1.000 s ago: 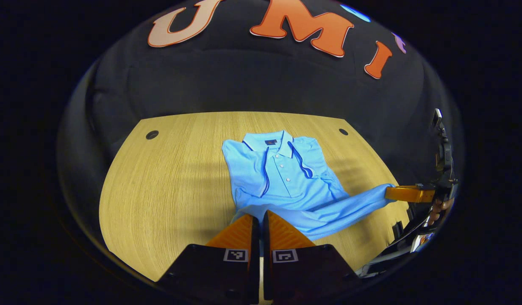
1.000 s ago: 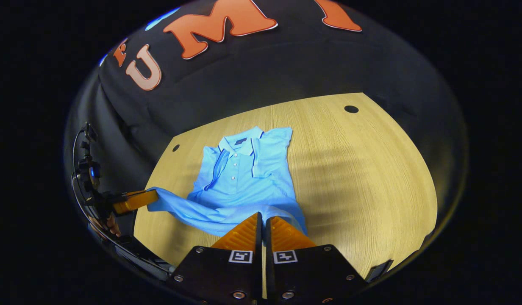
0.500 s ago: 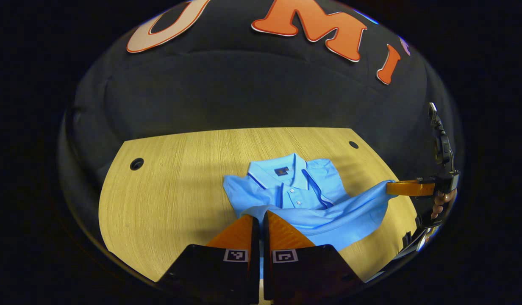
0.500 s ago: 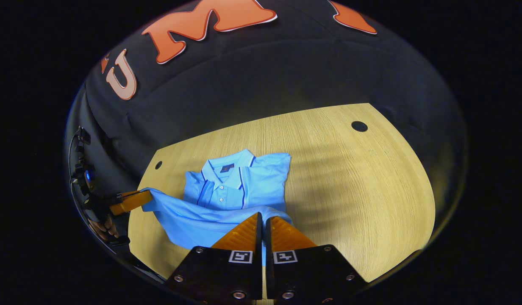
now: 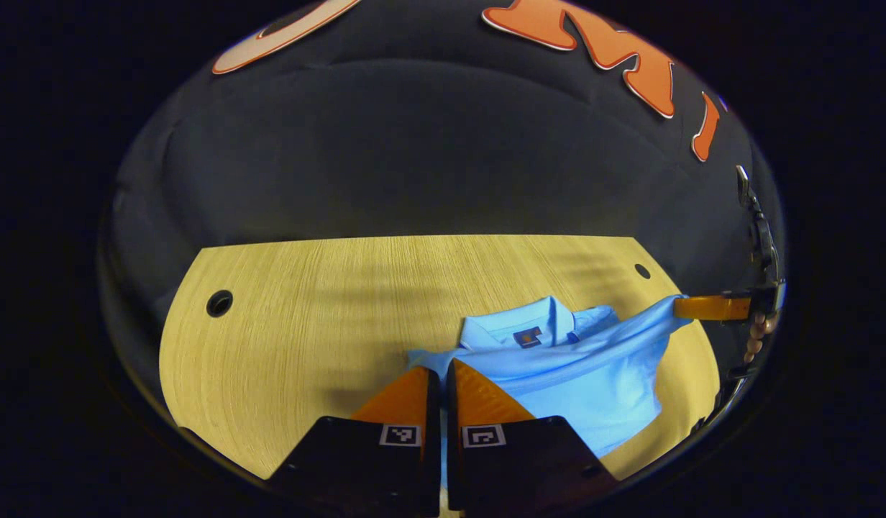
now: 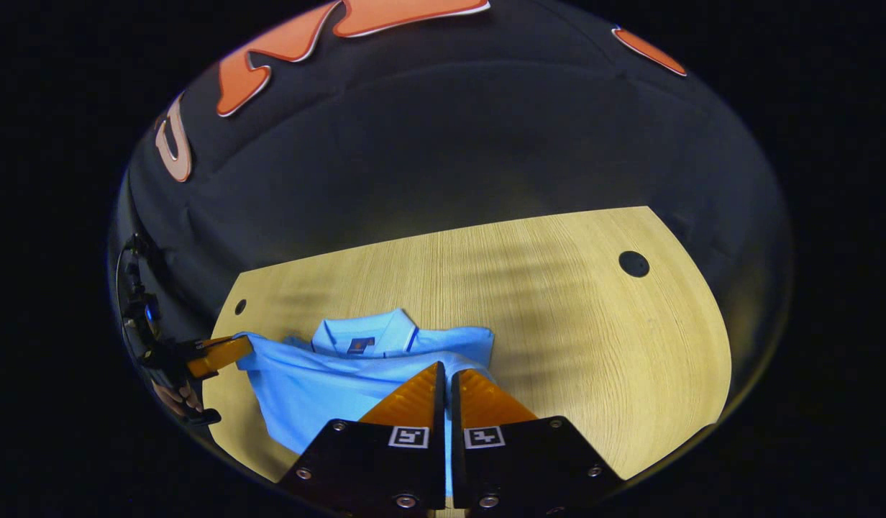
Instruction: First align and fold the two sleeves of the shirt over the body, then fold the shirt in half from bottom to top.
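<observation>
Two corners of the shirt's hem are held up at this moment, one by each gripper, and I judge this is the bottom-to-top fold in progress.

In the left gripper view, the left gripper (image 5: 441, 381) has its fingers closed almost together, with a thin strip of blue cloth between them, so they pinch the hem. The shirt (image 5: 572, 374) lies on the desk (image 5: 306, 324) toward its right side, with the collar (image 5: 518, 331) pointing to the far edge. The raised hem stretches from these fingers across to the right gripper (image 5: 691, 308), which also pinches it near the right edge of the desk. A hand (image 5: 759, 334) holds that gripper. The hem is kept taut between both grippers, probably so that it comes down straight over the body.

In the right gripper view, the right gripper (image 6: 446, 385) has its fingers nearly together on the cloth. The shirt (image 6: 321, 381) lies just in front of them and to their left, near the front edge of the desk (image 6: 572, 316). The left gripper (image 6: 227, 351) holds the other hem corner, just beside the collar (image 6: 367, 337).
</observation>
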Available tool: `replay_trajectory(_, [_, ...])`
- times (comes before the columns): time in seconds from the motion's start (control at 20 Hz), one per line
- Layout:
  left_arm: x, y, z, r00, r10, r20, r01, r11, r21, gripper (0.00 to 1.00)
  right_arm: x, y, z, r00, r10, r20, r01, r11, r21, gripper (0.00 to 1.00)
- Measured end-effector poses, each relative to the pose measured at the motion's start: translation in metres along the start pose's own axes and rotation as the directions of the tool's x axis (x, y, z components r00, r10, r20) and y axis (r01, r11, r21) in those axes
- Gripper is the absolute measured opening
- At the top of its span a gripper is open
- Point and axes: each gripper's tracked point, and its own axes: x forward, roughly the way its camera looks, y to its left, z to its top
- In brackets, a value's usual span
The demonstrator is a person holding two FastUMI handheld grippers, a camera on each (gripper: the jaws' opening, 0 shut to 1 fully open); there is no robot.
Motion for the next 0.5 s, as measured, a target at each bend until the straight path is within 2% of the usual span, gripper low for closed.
replay_trajectory(0.2, [0.016,0.004,0.007,1.000,0.019,0.002,-0.019,1.000,-0.019,0.13,0.024,-0.002,0.005,1.000,-0.005,-0.010,0.006,0.998,0.060,0.05])
replay_trajectory(0.25, [0.025,0.004,0.008,1.000,0.024,0.008,-0.024,0.999,-0.021,0.27,0.020,-0.004,0.009,1.000,-0.003,-0.011,0.004,0.997,0.083,0.07])
replay_trajectory(0.35, [0.022,0.004,0.009,0.999,0.037,-0.001,-0.037,0.999,-0.009,0.54,0.006,-0.017,0.021,1.000,-0.017,-0.004,0.018,0.994,0.105,0.17])
replay_trajectory(0.45, [0.013,0.000,0.009,0.999,0.041,-0.005,-0.041,0.999,-0.020,0.82,-0.003,-0.022,0.029,1.000,-0.017,0.013,0.016,0.997,0.073,0.44])
replay_trajectory(0.5, [0.005,-0.001,0.011,0.999,0.045,0.001,-0.045,0.998,-0.033,0.84,-0.006,-0.019,0.027,0.999,-0.014,0.030,0.012,0.999,0.049,0.57])
